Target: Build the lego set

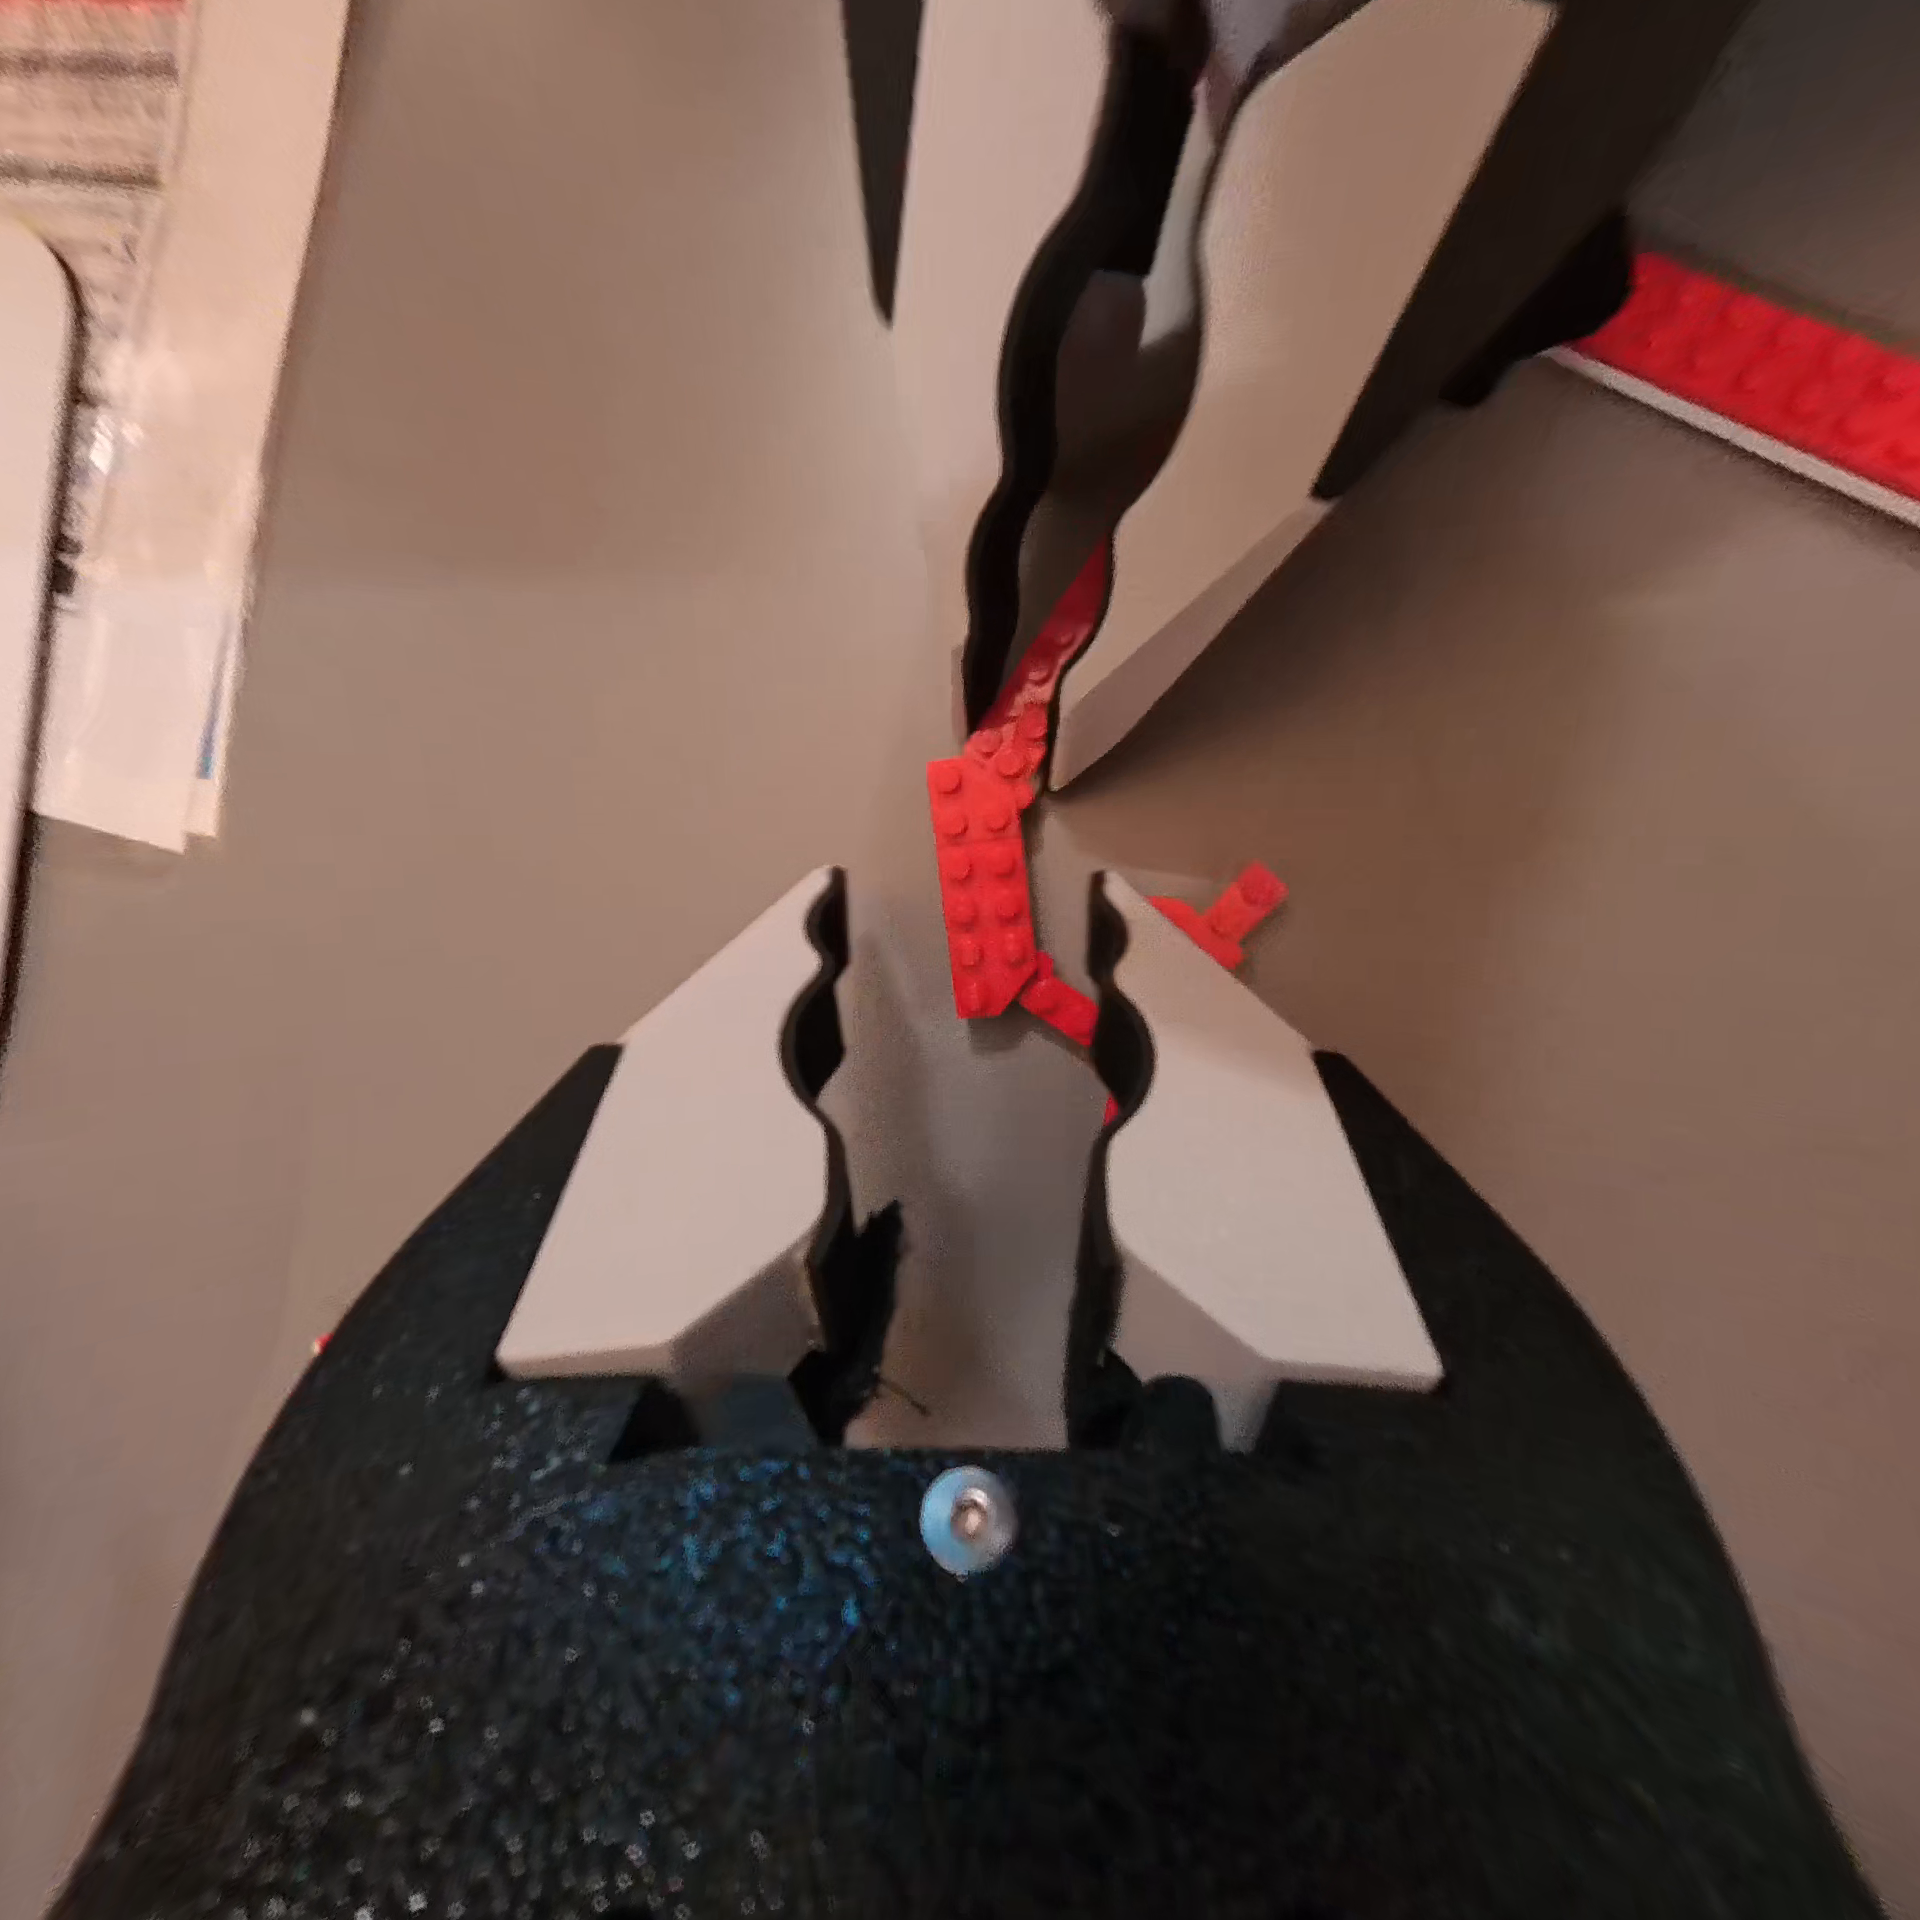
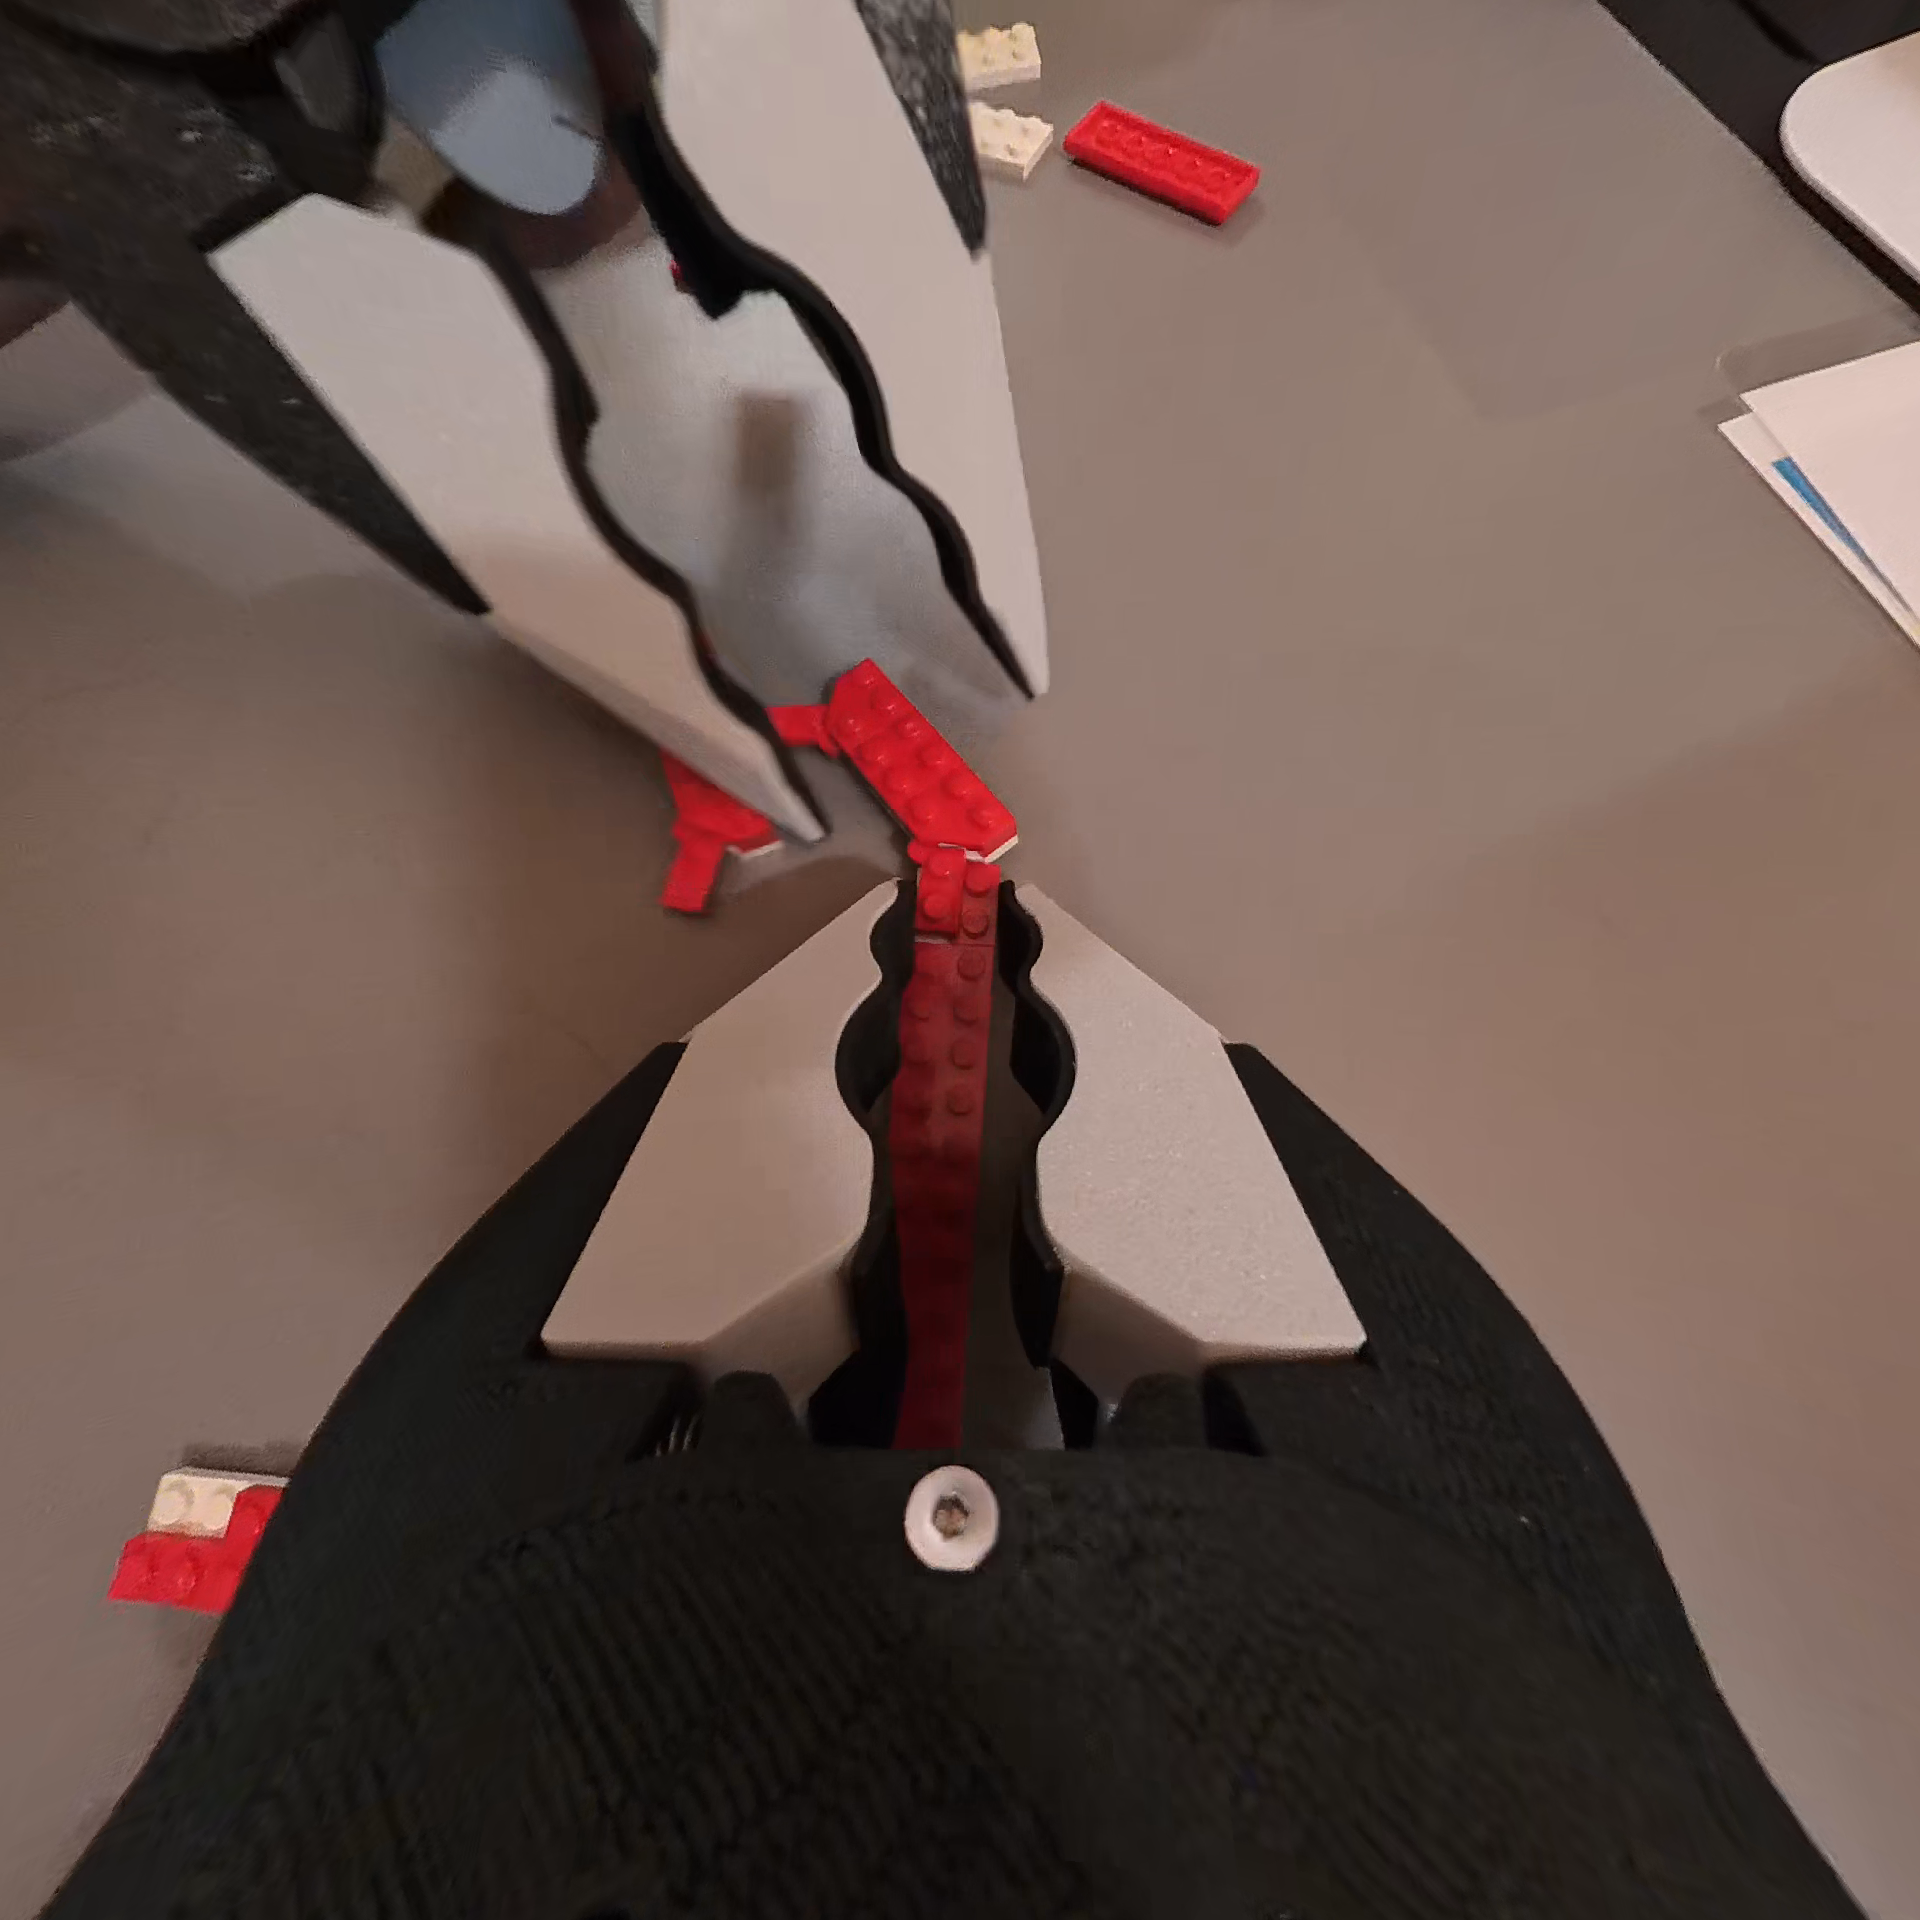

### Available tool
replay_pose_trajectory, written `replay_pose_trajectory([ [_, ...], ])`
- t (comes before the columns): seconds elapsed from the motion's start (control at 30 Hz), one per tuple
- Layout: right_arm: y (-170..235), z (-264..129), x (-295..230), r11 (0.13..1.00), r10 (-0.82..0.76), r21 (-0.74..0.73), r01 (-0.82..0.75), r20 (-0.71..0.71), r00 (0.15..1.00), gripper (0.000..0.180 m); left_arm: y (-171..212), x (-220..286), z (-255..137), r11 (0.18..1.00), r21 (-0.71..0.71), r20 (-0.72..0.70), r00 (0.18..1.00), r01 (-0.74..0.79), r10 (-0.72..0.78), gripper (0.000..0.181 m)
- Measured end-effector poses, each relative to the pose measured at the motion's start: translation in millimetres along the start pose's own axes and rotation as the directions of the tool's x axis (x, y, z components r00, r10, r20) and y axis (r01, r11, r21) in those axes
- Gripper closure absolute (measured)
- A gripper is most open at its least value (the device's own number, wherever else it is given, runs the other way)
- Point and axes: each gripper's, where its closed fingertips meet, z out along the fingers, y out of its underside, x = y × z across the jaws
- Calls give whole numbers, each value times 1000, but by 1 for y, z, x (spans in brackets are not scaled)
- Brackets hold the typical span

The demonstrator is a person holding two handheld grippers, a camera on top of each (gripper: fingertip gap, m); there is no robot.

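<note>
Right gripper (image 2: pixel 956 883) clenched on long red plate (image 2: pixel 940 1122), its tip touching red 2-wide plate (image 1: pixel 982 894) on grey table (image 1: pixel 520 727); left gripper (image 1: pixel 966 883) fingers apart w/ nothing held, straddling that plate.

Jointed red lego chain (image 2: pixel 920 774), one end strip (image 2: pixel 945 1132) clamped, rest on table.

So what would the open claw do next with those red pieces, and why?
Probably the left gripper closes on the wide red plate, then steadies it. Its jaws stand open with the plate lying between the tips, while the right gripper is already shut on the long red strip that meets that plate.
</note>
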Motion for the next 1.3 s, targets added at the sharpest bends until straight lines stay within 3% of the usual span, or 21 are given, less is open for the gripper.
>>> replay_pose_trajectory([
  [0.03, 0, -1, 1, 1000, 8, 3, -8, 5, 1000, 166, -5, 2, -2, 999, 34, 13, 1000, -27, 26, 128],
  [0.17, 0, -4, 3, 999, 40, 20, -40, 26, 999, 166, -22, 11, -11, 981, 140, 60, 990, -138, 131, 108],
  [0.3, -3, -9, 4, 997, 61, 48, -64, 55, 997, 166, -21, 12, -22, 946, 192, 129, 962, -262, 241, 111],
  [0.47, 0, -9, 3, 998, 47, 38, -49, 63, 997, 166, -15, 14, -28, 958, 240, 60, 987, -158, 148, 118],
  [0.7, 3, -4, -2, 999, -33, 9, 32, 45, 998, 167, -7, 14, -7, 987, 156, -7, 1000, 22, -21, 131],
  [0.97, -2, -5, -6, 997, -76, 36, 74, 52, 996, 167, 2, 11, 0, 996, 84, 39, 999, -3, 0, 164],
  [1.3, -6, -7, -16, 967, -255, 22, 256, -17, 967, 166, 4, 15, -9, 999, 9, 44, 998, -42, 42, 165],
])
